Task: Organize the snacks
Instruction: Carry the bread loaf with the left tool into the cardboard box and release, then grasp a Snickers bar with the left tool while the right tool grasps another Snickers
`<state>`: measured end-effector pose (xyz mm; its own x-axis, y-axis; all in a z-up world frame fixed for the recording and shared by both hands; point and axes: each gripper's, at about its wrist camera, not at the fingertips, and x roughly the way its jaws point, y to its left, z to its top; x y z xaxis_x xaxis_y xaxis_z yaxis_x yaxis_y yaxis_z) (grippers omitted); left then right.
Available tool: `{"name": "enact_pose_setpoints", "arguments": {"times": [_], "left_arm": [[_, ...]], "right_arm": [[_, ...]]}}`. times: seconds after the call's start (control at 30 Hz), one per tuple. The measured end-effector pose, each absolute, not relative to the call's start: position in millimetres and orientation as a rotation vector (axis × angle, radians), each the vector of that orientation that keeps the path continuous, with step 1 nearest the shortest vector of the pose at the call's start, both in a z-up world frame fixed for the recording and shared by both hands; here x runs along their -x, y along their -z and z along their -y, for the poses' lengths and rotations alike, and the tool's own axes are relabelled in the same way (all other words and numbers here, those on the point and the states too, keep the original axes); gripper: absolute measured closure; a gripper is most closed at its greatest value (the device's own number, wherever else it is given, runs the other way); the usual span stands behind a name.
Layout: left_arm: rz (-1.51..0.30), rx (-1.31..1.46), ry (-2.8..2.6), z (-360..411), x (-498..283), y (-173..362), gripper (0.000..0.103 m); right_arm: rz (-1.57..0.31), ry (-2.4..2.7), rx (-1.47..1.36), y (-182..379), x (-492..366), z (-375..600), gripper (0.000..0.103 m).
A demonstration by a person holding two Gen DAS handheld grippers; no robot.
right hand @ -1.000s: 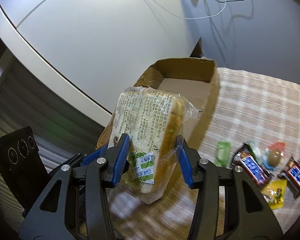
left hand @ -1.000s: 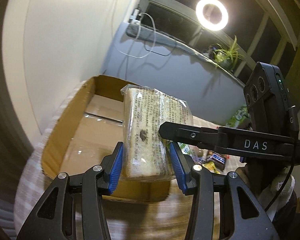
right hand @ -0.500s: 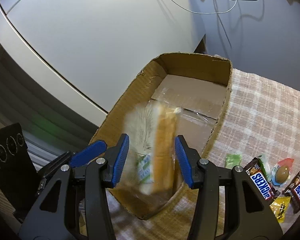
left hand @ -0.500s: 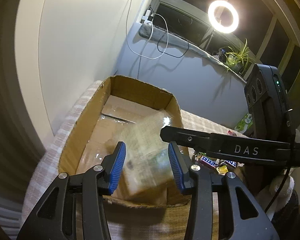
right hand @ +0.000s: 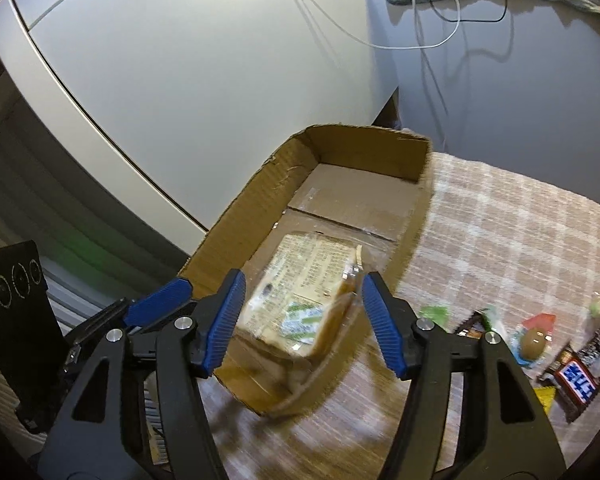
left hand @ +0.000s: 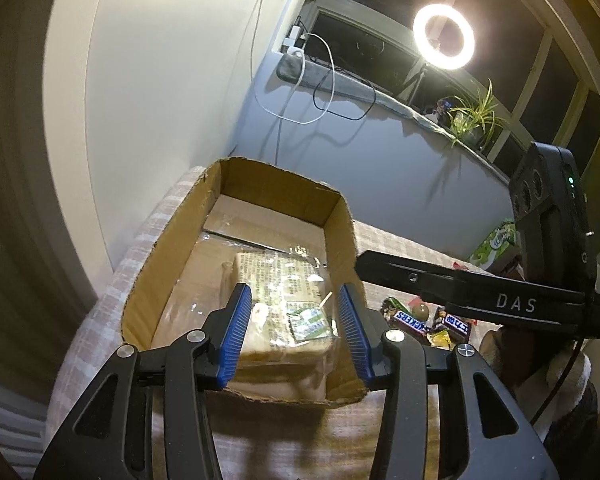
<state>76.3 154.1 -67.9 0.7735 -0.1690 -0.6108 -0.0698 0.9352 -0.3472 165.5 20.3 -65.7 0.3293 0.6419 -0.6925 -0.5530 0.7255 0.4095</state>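
Bread pack (left hand: 284, 312) is down, lying flat on the floor of the cardboard box (left hand: 172, 248), at the box's near end and tight against its right-hand wall. The left gripper (left hand: 292, 332) hangs above it with jaws apart and nothing between the pads. The right gripper (right hand: 302, 320) is over the same spot, its jaws opening right now, and the pack sits below them, not pinched.

How will this one handle? It looks light and soft: sliced bread in a thin clear wrapper, so a hard squeeze would likely crush it, and the film looks slippery. The best hold, I'd judge, is across the 2 long sides, gently, or by the loose wrapper end (which crinkles up at the far side).

The box sits at the left edge of the checked cloth (right hand: 500, 232). The rest of the snacks wait near the cloth's right edge: a Snickers bar (left hand: 410, 320), another dark bar (right hand: 578, 384), a yellow packet (right hand: 546, 396) and a small egg-shaped treat (right hand: 534, 340).

Hard to make out: the right wrist view is smeared with blur along the box's near rim, so the pack's near edge is unclear there. The snack pile is cut off at the frame edge, partly behind the right gripper's body in the left view, so its full count is unknown.
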Motion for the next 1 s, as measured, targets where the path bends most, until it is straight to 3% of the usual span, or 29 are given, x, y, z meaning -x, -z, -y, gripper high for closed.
{"name": "enact_pose_setpoints", "arguments": {"times": [0.17, 0.63, 0.9, 1.0], "left_arm": [[-0.691, 0.36, 0.086, -140, -73, 66, 0.058], [-0.73, 0.303, 0.213, -74, -77, 68, 0.058], [-0.811, 0.266, 0.296, -32, -87, 88, 0.058], [-0.832, 0.269, 0.296, -25, -92, 92, 0.058]], "right_arm": [[-0.922, -0.748, -0.106, 61, -156, 14, 0.03], [-0.933, -0.568, -0.131, 79, -168, 155, 0.03], [-0.962, -0.541, -0.082, 100, -171, 186, 0.03], [-0.967, -0.553, -0.048, 104, -172, 185, 0.036]]}}
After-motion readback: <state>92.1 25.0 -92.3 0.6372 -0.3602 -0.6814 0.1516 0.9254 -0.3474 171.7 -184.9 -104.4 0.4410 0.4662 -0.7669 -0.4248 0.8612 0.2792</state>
